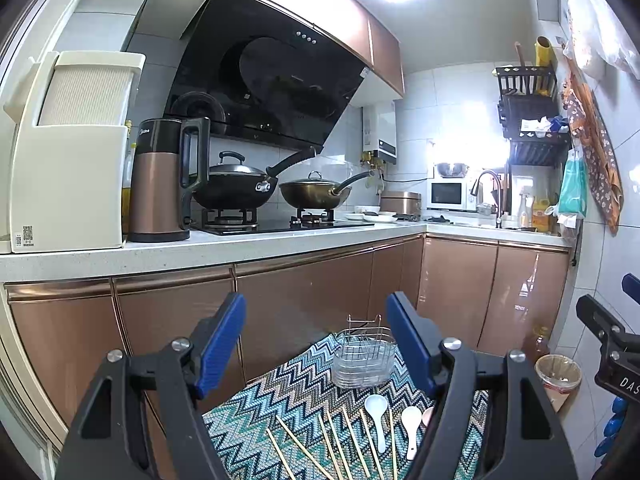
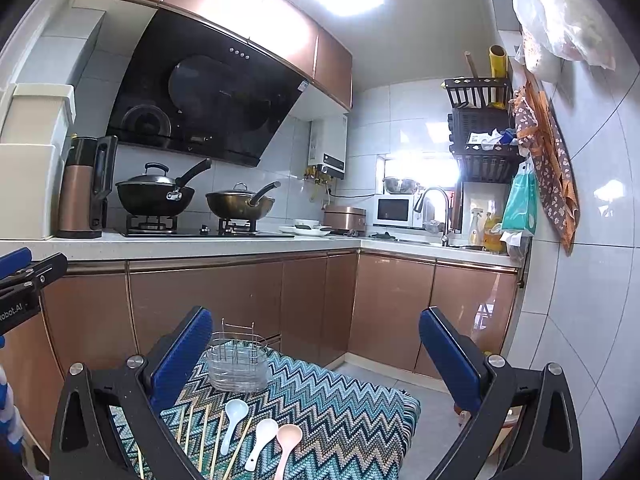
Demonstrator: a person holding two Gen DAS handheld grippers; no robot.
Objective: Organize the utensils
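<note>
Both grippers hang above a zigzag-patterned cloth (image 2: 340, 408) in a small kitchen, and neither one pinches anything. In the left wrist view the left gripper (image 1: 316, 344) fills the lower half of the frame, its blue-padded fingers (image 1: 222, 344) spread wide with nothing between them. The right gripper (image 2: 316, 360) stands the same way in its own view — fingers well apart, bare.

The utensils lie on the cloth at the bottom centre of both frames. A wire utensil holder (image 2: 237, 364) with a clear plastic drip tray stands upright at the far end of the cloth; no utensils show inside it. Nearer the cameras, several wooden chopsticks (image 2: 204, 432) lie fanned out side by side, loose on the cloth. Just to their right are three soup spoons: a white spoon (image 2: 234, 416) among the chopsticks, a second white spoon (image 2: 262, 438) beside it, and a pink spoon (image 2: 288, 440) touching or nearly touching that one. In the left wrist view the pink spoon is mostly hidden behind the gripper's right finger.

Behind, in the upper half of each frame, a white countertop (image 1: 240, 244) carries a copper-coloured electric kettle (image 1: 164, 184) and a gas hob with two lidded woks (image 1: 236, 184) — a black range hood (image 1: 268, 80) slants above them.
</note>
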